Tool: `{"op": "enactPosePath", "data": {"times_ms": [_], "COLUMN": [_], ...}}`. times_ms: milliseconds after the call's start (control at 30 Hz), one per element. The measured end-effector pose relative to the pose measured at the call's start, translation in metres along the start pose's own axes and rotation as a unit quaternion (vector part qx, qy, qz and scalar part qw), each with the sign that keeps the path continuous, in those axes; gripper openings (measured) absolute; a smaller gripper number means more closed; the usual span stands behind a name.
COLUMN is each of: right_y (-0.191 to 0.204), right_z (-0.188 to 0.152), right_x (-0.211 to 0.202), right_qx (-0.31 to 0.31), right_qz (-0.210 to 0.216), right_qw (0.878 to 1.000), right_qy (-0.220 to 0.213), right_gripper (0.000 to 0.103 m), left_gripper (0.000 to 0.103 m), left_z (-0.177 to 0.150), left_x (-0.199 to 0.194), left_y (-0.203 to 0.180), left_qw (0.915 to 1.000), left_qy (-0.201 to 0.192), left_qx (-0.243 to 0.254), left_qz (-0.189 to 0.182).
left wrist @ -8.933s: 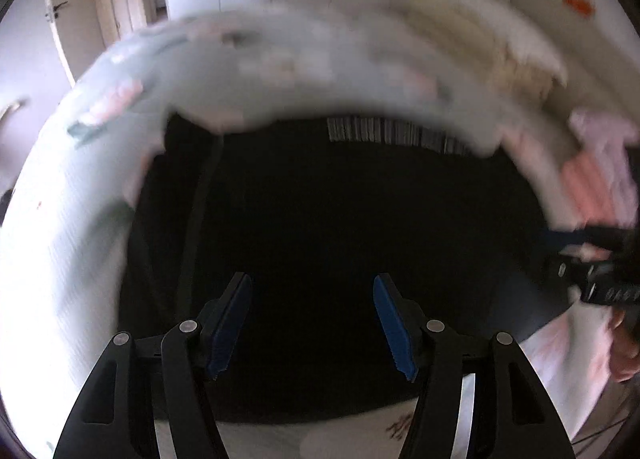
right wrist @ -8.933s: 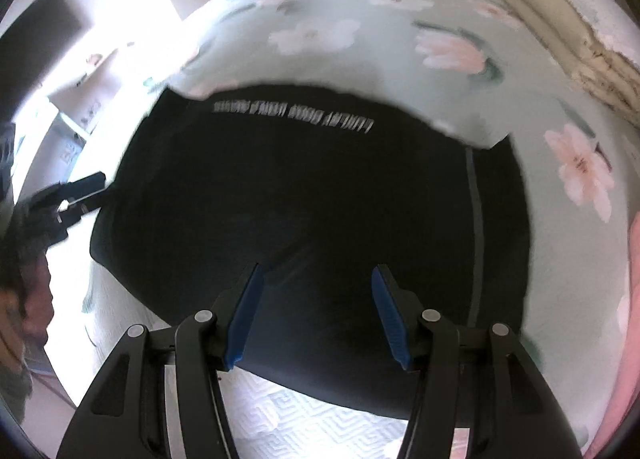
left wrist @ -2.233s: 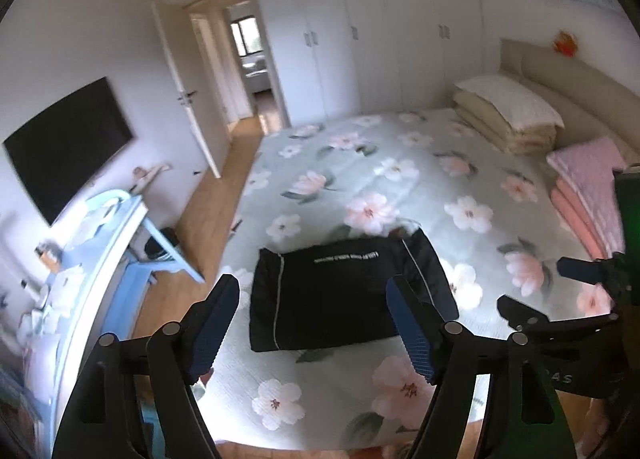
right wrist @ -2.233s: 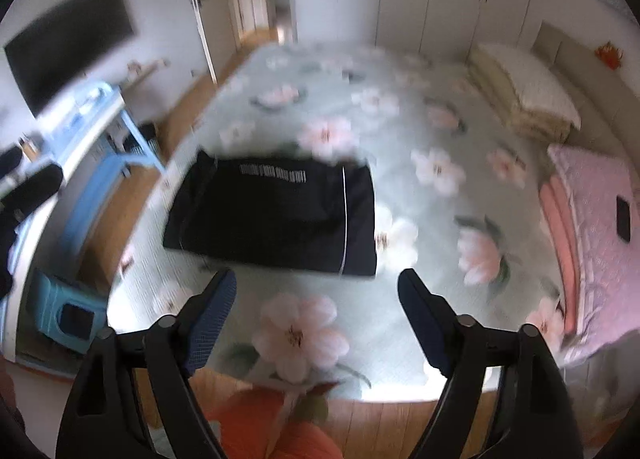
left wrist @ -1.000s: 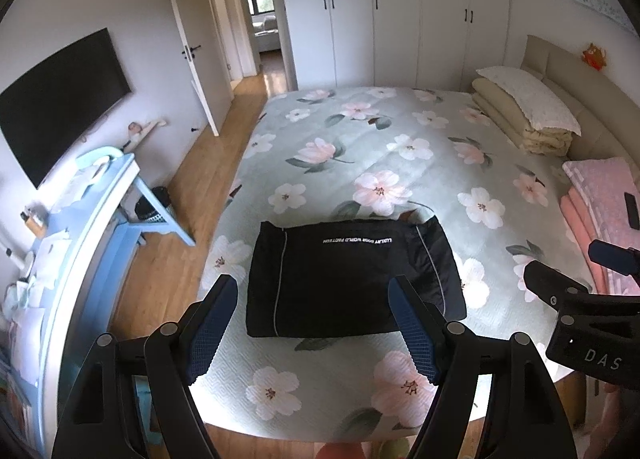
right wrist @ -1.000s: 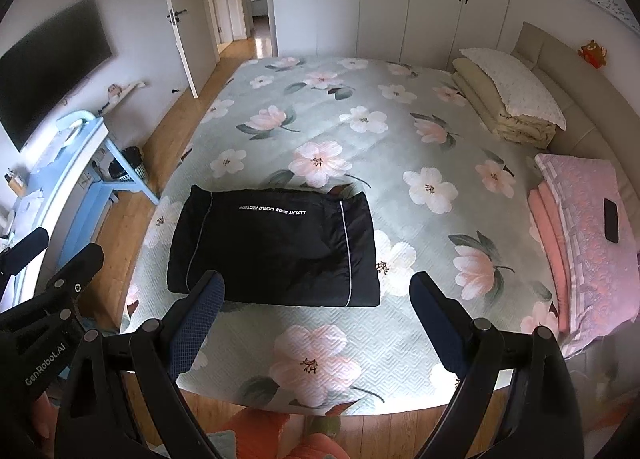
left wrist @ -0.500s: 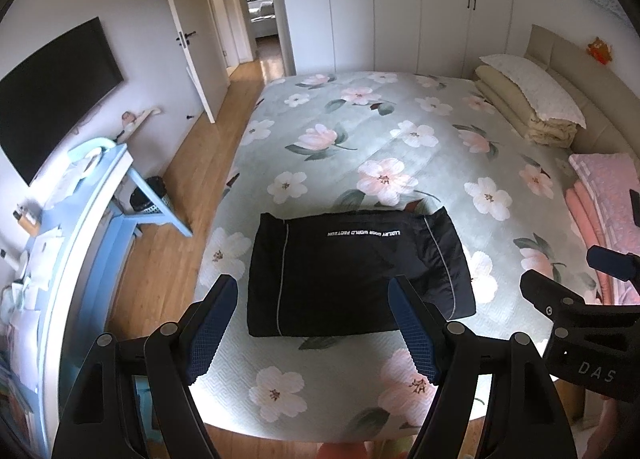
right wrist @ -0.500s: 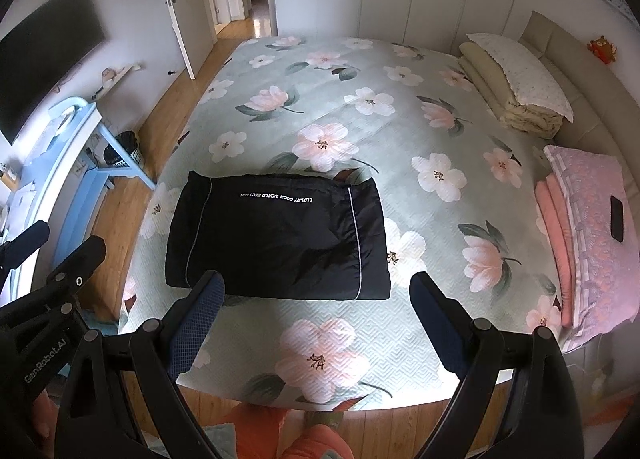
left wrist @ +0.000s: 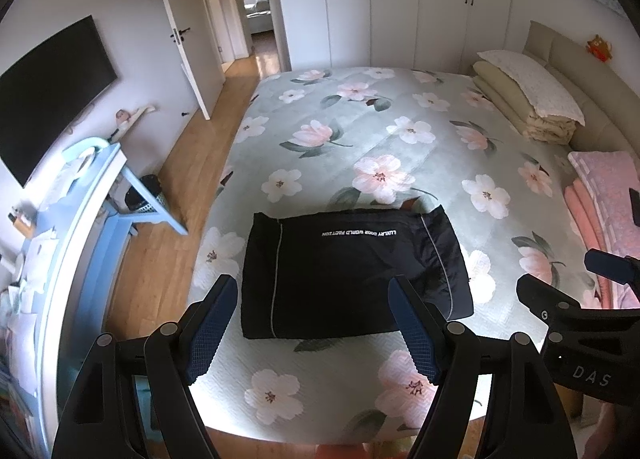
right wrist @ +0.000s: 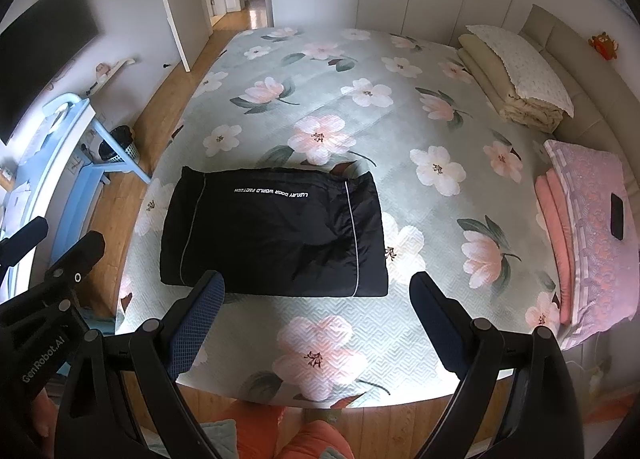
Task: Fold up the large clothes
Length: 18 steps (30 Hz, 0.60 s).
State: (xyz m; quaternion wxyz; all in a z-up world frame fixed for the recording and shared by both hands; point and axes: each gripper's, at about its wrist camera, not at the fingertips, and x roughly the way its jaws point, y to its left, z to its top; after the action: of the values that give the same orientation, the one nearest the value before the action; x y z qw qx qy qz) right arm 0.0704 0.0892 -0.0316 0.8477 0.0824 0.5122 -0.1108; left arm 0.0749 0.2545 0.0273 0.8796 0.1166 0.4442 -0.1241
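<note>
Up close, we hold two tongs above the foot of a bed, each with black arms and blue padded tips. Our left tongs point(left wrist: 312, 323) are spread wide with nothing between them, and our right tongs point(right wrist: 318, 319) are spread just as wide, also gripping nothing. Both hang in the air, well apart from the cloth below. Beyond the tips lies the black garment point(right wrist: 276, 231), folded into a flat, tidy rectangle near the foot edge of the bed point(right wrist: 400, 107). A line of small white lettering runs across its far half, and a thin pale stripe runs down near each short side. It rests on a pale green bedspread printed with large pink and white flowers. Farther off, on the right side, sits a stack of pink blankets point(right wrist: 584, 235) with a dark phone point(right wrist: 617, 217) lying on top, and near the headboard a folded cream quilt point(right wrist: 516, 79). To the left, past the wooden floor, stands a light blue desk point(left wrist: 80, 219) under a black television point(left wrist: 48, 95) on the wall.
</note>
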Motion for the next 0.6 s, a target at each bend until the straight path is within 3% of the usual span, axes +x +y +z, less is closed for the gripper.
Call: {"op": "enactPosePath", "data": {"times_ms": [600], "right_y": [-0.002], "right_z": [-0.008], "right_x": [0.011], "right_qx": [-0.009], "right_qz": [0.007], "right_qw": [1.0], "right_qy": [0.018], "right_gripper": [0.094], "left_gripper": [0.079], "left_z": [-0.001], "left_x": [0.008], "left_y": [-0.001], "left_qw": [0.9999], "left_qy": [0.011], "left_qx": [-0.004], "left_qz": [-0.003]}}
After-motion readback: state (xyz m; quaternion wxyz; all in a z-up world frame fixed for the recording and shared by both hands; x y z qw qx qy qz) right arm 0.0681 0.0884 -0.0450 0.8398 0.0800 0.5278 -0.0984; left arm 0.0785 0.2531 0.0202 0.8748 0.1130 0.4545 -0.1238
